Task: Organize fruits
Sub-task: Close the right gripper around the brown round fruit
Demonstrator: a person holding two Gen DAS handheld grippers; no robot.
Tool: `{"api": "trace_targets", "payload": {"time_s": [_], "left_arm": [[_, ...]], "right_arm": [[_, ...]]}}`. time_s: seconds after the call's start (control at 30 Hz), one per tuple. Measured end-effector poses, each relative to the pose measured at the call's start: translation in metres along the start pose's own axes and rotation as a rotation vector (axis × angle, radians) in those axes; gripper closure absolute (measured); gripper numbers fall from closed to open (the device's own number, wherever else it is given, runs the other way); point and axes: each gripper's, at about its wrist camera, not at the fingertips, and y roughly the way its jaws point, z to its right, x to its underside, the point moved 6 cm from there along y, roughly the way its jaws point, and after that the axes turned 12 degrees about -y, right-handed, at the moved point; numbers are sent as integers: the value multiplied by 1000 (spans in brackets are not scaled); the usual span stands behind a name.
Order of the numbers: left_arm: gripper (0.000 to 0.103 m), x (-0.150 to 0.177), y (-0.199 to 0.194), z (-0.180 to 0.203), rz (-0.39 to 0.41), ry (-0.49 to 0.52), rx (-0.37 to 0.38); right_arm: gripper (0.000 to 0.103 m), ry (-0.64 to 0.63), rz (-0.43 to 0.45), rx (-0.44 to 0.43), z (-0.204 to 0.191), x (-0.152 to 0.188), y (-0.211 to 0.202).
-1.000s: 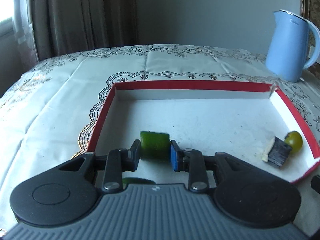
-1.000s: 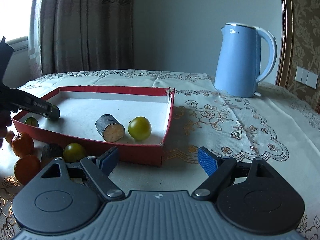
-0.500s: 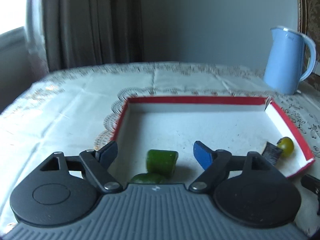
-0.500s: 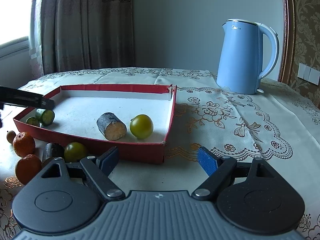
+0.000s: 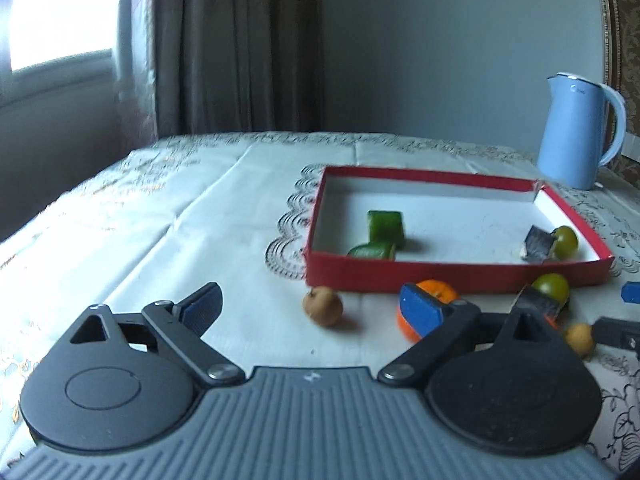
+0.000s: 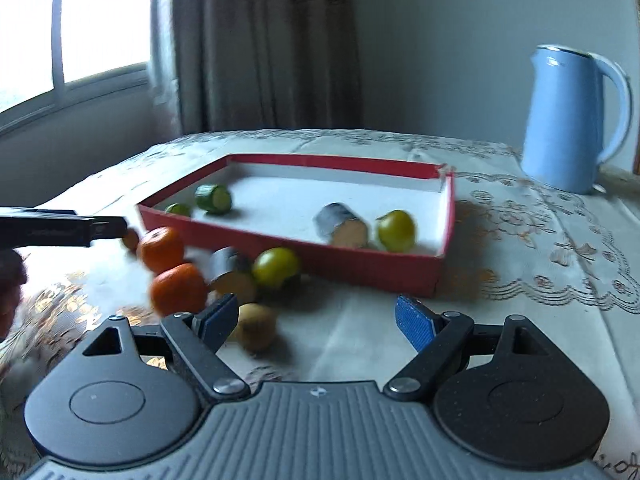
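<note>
A red box [image 5: 452, 274] with a white inside holds two green cucumber pieces [image 5: 386, 227], a dark sugarcane piece [image 5: 536, 242] and a green fruit [image 5: 565, 237]. In the right wrist view the box [image 6: 360, 266] holds the same things. Loose in front of it lie two oranges [image 6: 176, 288], a sugarcane piece [image 6: 230, 268], a green fruit [image 6: 277, 267] and a small brown fruit [image 6: 256, 326]. My left gripper [image 5: 316, 308] is open and empty, pulled back from the box, near a brown fruit [image 5: 323, 306]. My right gripper [image 6: 316, 318] is open and empty near the loose fruit.
A blue kettle [image 5: 576, 130] stands at the back right on the embroidered tablecloth [image 5: 160, 220]. Curtains [image 6: 256, 40] and a window are behind. The left gripper's finger [image 6: 68, 232] shows at the left of the right wrist view.
My left gripper let go of the cucumber piece in the box, opened and pulled back out of the box. My right gripper has moved left toward the loose fruit.
</note>
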Motion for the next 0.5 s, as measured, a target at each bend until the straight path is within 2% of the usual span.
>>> {"api": "trace_targets", "payload": {"time_s": [0.1,0.2,0.23,0.27,0.3,0.4,0.5], "left_arm": [[8,3,4,-4,-18,-14,0],[8,7,8,-9,-30,-17,-3],[8,10,9,-12,-46,-26,1],[8,11,11,-15,-66,-43,15],[8,11,14,-18,-84,-66,25],[8,12,17,-28,-109,-127,37],[8,14,14,-26,-106,-119,38]], "right_arm": [[17,-42,-16,-7,-12,1,2],[26,-77,-15,-15,-20,0,2],[34,-90,-16,-21,-23,-1,2],[45,-100,-21,-26,-26,-1,2],[50,-109,-35,-28,-28,0,5],[59,-111,-70,-36,-28,1,12],[62,-117,-85,-37,-31,1,17]]}}
